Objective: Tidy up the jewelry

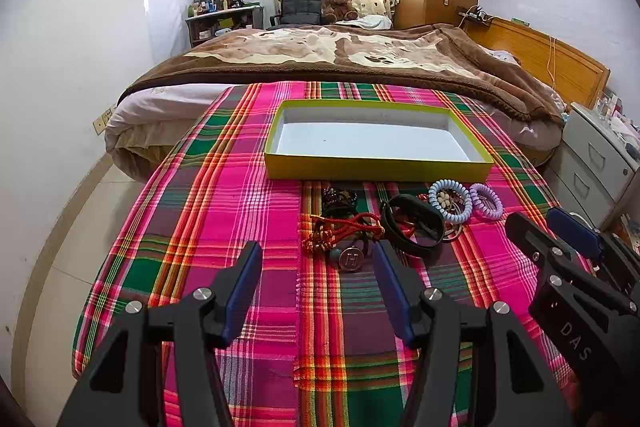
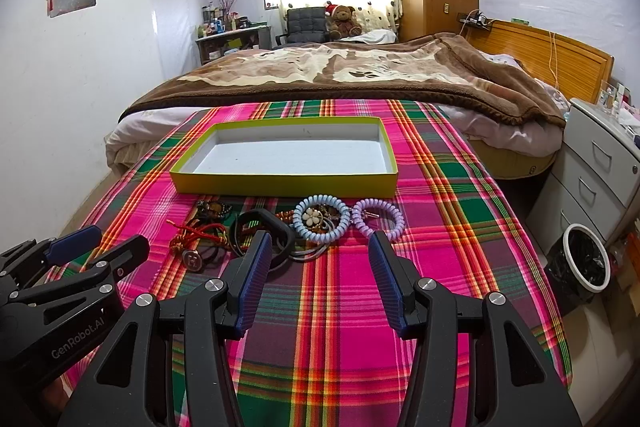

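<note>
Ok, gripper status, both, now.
Left gripper: open, holding nothing, above the cloth just short of the jewelry pile.
Right gripper: open, holding nothing, also just short of the pile.

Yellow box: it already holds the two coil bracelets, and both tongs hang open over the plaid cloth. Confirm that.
Not quite. The yellow box holds nothing; the right wrist view shows its white floor bare. The blue coil bracelet and the purple coil bracelet lie on the plaid cloth in front of it. The left tongs and right tongs do hang open over that cloth.
</note>
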The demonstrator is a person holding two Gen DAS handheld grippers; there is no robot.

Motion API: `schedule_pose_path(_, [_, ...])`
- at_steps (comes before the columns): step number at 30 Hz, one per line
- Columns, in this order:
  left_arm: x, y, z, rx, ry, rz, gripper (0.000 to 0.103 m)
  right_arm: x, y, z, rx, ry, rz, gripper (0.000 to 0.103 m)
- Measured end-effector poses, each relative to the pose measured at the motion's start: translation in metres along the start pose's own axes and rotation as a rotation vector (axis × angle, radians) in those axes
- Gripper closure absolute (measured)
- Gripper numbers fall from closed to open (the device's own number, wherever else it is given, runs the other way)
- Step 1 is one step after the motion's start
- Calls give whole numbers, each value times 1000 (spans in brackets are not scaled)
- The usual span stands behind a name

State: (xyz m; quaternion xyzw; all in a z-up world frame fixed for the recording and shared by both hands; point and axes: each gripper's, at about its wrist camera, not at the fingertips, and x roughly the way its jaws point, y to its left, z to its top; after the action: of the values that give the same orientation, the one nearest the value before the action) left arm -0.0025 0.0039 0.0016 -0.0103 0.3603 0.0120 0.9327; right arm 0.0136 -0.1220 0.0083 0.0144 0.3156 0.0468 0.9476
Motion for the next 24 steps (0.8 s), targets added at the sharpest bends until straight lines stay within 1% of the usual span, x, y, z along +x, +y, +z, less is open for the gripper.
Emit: schedule_pose_path(24, [1,0,0,1,5,0,44,1,0,-1,-2,4,1,52])
